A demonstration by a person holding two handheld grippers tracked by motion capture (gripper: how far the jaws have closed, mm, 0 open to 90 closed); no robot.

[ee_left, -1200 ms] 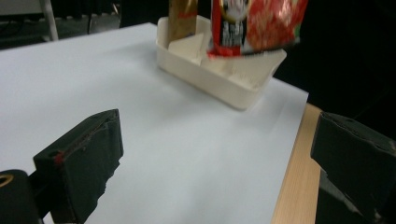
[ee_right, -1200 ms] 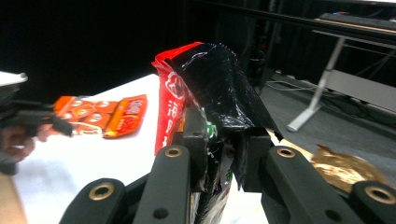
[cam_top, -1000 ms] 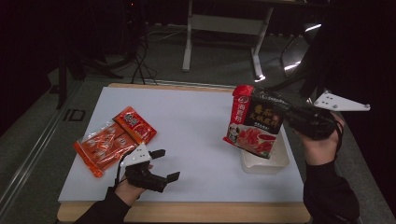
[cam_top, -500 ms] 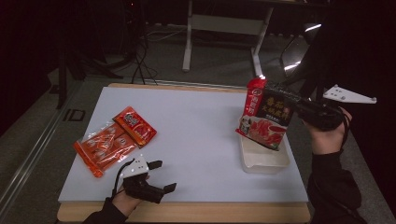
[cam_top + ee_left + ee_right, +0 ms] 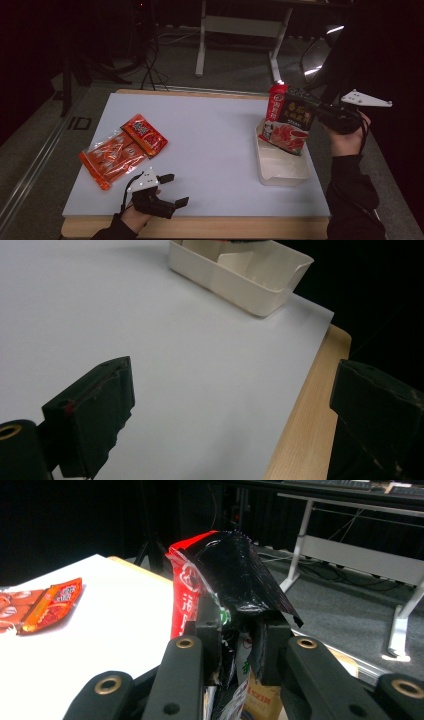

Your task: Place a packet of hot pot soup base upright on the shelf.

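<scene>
One pouch pinched in my right gripper, jaws narrow on its edge, now at right of frame, hanging over far end of white bin. Second ago it sat further left and higher; drifting toward bin since. Looks like drop-in comes next. Left gripper wide, empty, low at bottom left. Two red packets wait at left.

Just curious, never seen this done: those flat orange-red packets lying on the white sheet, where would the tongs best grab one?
Probably the smaller packet: it lies flat, overlapping the larger packet, so grip its free right edge, the open left tongs coming in low from the right.
</scene>
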